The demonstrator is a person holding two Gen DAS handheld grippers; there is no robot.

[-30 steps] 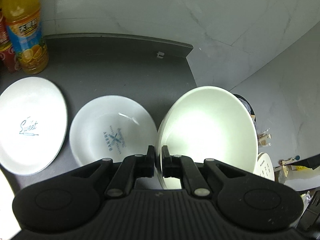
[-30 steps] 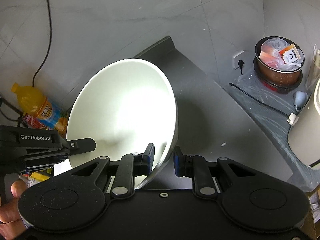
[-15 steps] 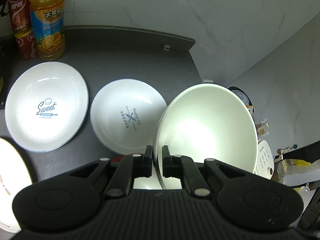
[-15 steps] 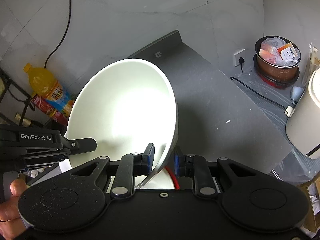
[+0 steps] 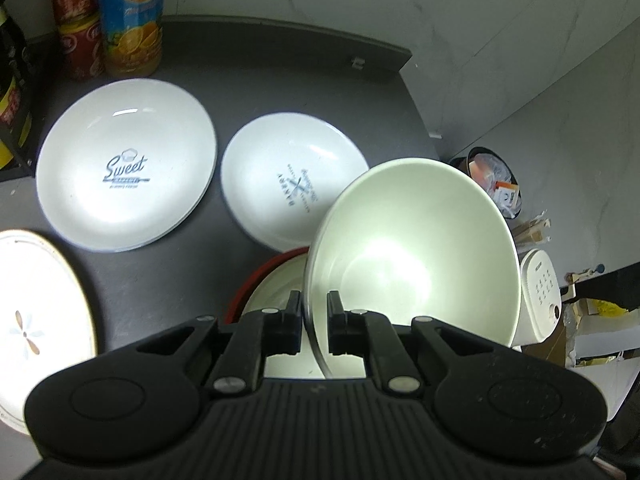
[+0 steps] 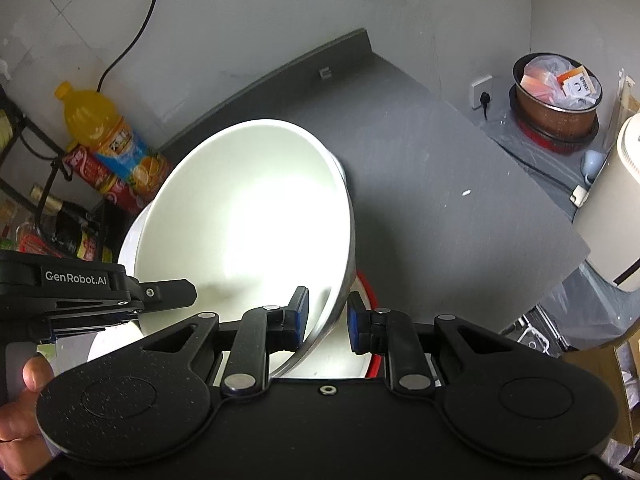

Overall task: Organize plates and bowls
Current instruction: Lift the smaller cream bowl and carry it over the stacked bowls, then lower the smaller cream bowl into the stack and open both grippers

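My left gripper is shut on the rim of a white bowl and holds it tilted above a red-rimmed bowl. My right gripper is shut on the rim of another white bowl, tilted over the same red-rimmed bowl. On the dark counter lie a "Sweet" plate, a smaller "Bakery" plate and a flower-pattern plate. The left gripper's body shows at the left of the right wrist view.
An orange juice bottle and red cans stand at the counter's back left beside a black rack. A bin with rubbish and a white appliance stand on the floor to the right, beyond the counter edge.
Both grippers have pulled back and risen with their bowls. More of the counter shows, and the red-rimmed bowl and the flower plate have come into view.
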